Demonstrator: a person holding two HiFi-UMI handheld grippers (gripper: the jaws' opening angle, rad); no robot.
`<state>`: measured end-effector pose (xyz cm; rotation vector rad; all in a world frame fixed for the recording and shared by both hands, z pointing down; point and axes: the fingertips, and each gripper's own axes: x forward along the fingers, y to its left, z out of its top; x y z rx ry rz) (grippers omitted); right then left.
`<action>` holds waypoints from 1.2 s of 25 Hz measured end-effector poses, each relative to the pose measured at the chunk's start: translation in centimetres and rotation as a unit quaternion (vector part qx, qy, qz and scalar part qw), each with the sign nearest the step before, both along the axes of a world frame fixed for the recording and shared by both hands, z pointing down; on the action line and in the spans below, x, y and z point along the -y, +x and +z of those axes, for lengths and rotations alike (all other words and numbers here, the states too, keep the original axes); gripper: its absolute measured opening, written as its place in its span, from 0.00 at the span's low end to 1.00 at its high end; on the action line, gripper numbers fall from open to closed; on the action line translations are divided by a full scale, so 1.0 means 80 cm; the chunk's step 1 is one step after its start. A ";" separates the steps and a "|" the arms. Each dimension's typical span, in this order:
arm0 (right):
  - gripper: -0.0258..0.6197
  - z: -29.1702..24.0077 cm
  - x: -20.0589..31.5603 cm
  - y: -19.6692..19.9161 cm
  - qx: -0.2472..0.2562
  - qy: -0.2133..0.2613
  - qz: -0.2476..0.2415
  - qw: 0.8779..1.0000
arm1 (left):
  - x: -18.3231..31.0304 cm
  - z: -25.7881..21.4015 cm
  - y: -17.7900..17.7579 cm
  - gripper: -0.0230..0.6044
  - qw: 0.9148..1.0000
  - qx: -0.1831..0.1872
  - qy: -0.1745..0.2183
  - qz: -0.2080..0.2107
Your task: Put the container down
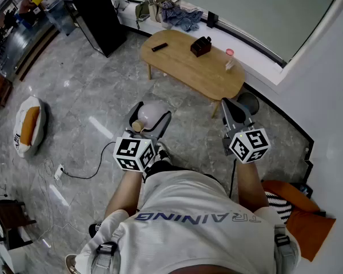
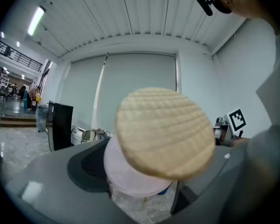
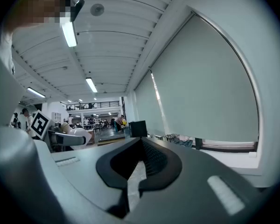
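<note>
Just a tan-lidded white container [image 2: 158, 139], contents unseen, between left tongs [image 1: 150, 112]

Prob. open lab/office hall: marble floor [image 1: 91, 90], low wood table [image 1: 183, 67], mezzanine [image 3: 91, 105].

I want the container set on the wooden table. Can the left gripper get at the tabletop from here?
Probably not without a step forward: the left gripper, holding the container, hangs over floor short of the wooden table. Nothing stands between, and the table's near side is bare.
</note>
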<state>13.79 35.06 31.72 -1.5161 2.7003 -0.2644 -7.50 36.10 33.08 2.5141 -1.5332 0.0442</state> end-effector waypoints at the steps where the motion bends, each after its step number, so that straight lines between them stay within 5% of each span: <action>1: 0.06 -0.001 -0.001 -0.003 0.000 0.000 0.000 1.000 | -0.001 -0.001 -0.003 0.68 1.000 0.000 0.000 0.001; 30: 0.06 0.026 0.037 -0.027 0.020 -0.032 -0.002 0.999 | 0.023 0.016 -0.029 0.68 1.000 -0.012 -0.019 -0.005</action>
